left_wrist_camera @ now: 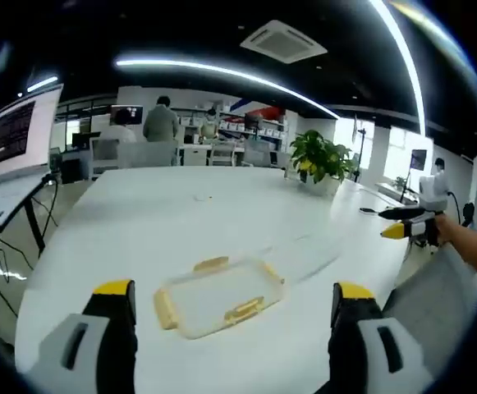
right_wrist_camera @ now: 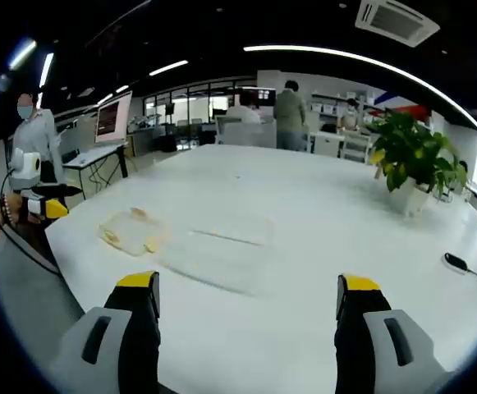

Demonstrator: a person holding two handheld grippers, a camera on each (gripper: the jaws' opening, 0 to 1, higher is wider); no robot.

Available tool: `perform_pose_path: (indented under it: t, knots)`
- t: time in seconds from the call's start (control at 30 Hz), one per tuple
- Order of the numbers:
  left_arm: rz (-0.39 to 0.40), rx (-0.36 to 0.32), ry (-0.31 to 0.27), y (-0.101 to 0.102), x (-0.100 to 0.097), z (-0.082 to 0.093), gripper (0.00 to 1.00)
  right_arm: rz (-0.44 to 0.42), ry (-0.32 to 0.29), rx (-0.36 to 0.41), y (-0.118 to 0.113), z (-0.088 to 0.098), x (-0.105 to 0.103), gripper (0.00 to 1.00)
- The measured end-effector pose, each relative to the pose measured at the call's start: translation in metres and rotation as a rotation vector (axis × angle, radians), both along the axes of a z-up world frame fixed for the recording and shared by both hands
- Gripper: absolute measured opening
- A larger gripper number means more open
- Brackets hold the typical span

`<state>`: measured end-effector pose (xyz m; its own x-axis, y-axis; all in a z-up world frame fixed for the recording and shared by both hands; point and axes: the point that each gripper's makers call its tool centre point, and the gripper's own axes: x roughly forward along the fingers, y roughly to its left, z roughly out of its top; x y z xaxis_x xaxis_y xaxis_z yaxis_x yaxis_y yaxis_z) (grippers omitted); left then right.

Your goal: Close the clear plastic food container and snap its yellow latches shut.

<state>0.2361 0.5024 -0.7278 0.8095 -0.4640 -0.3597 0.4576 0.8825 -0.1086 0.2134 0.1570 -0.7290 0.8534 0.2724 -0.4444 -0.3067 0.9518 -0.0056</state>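
With both hand-held grippers (left_wrist_camera: 234,300) (right_wrist_camera: 246,291) wide and empty, lower squarely over the yellow-latched lid (left_wrist_camera: 217,300) at lower centre.

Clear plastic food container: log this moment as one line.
clear plastic food container with yellow latches: on white table, untouched | left tool: open | right tool: open

The left gripper (left_wrist_camera: 233,302) and the right gripper (right_wrist_camera: 247,294) are held level, jaws spread wide apart, nothing gripped between them

No legible text (the monitor (left_wrist_camera: 23,131) is too blurred).
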Motion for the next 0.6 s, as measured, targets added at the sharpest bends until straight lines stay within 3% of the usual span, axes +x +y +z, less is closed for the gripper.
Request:
perform_pose_path:
  t: [0.6]
  knots:
    - [-0.02, 0.006, 0.012, -0.0072, 0.0015, -0.0038, 0.97, -0.014, 0.004, -0.002, -0.0066, -0.0015, 0.0033, 0.86]
